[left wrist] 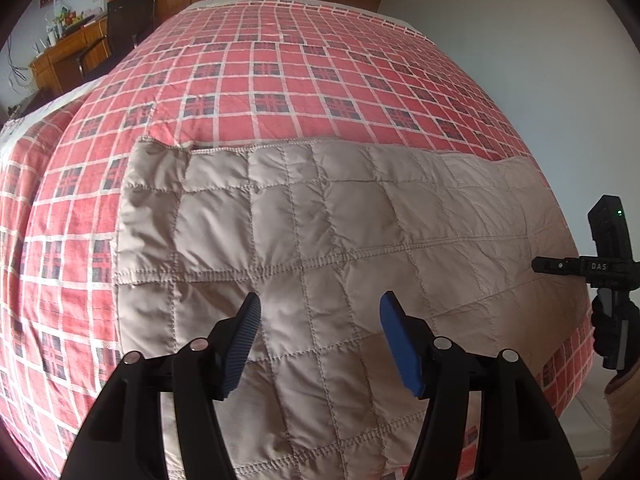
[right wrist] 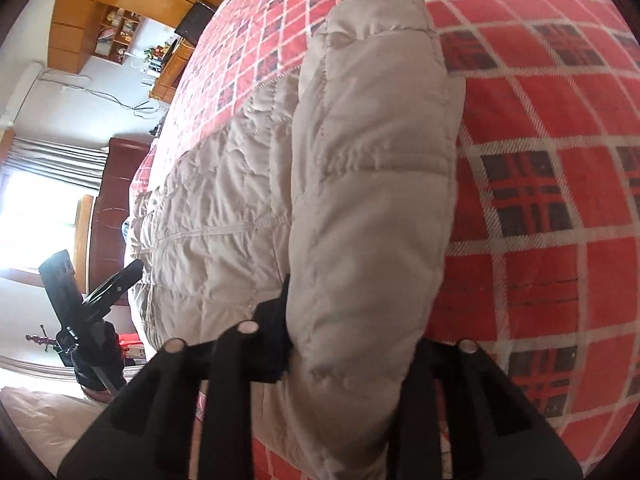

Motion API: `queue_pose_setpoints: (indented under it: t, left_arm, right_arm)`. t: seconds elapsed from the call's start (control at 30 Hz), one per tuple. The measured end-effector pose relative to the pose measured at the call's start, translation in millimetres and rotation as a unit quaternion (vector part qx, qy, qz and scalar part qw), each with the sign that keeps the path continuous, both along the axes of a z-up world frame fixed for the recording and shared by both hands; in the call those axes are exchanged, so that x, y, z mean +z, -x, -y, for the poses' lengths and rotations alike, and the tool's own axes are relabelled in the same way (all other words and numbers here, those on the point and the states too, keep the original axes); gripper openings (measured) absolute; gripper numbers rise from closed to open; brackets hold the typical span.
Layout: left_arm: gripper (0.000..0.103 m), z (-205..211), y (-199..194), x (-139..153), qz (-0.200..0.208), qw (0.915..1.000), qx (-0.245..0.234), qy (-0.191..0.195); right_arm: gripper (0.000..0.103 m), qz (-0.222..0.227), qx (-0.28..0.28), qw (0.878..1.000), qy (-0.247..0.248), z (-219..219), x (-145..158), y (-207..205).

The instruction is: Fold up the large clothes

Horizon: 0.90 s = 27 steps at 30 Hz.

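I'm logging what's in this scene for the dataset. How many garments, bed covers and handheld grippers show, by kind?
Beige quilted garment: 1
Red plaid bed cover: 1
Handheld grippers: 2, the left gripper open above the garment, the right gripper clamped on a fold of it
Total: 4

Left gripper (left wrist: 320,312): matte black plastic frame, two angled linkage arms per side, round silver pivot pins on each arm. Fingers (left wrist: 245,344) faced with blue ribbed pads; right-hand pad smoother, brighter blue.

Right gripper (right wrist: 352,344): same black frame, silver pins, pads hidden. Seen from left wrist view: black cross-shaped body, white lettering "DAS", small green LED on upright block, small screws along bar.
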State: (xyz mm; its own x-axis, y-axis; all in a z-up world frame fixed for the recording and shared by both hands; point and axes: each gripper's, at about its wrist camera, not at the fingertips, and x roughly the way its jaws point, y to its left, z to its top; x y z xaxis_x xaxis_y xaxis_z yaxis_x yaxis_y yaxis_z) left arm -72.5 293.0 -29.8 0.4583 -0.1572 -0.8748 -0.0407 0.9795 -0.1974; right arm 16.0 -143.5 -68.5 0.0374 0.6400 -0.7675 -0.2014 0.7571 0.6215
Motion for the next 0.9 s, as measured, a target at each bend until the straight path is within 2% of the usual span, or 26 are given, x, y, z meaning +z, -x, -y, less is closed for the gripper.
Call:
queue_pose_setpoints:
  t: [0.17, 0.37, 0.6, 0.9]
  left_arm:
    - [0.063, 1.9, -0.5, 1.8, 0.002, 1.0000, -0.005, -0.006]
    - [0.064, 1.3, 0.5, -1.1, 0.000, 1.0000, -0.008, -0.004]
    - [0.064, 1.8, 5.9, -14.7, -0.018, 0.9994, -0.021, -0.019]
    - [0.065, -1.2, 10.6, -17.6, -0.018, 0.9996, -0.017, -0.012]
  right_arm:
    - [0.014, 0.011, -0.015, 1.000, -0.022, 8.3, 21.7, 2.7]
    - [0.012, 0.035, -0.028, 0.999, -0.007, 17.4, 47.0, 3.6]
    - [0.013, 0.028, -0.036, 0.999, 0.020, 11.7, 36.7, 0.5]
    - [0.013, 0.027, -0.028, 0.998, 0.043, 1.4, 27.2, -4.3]
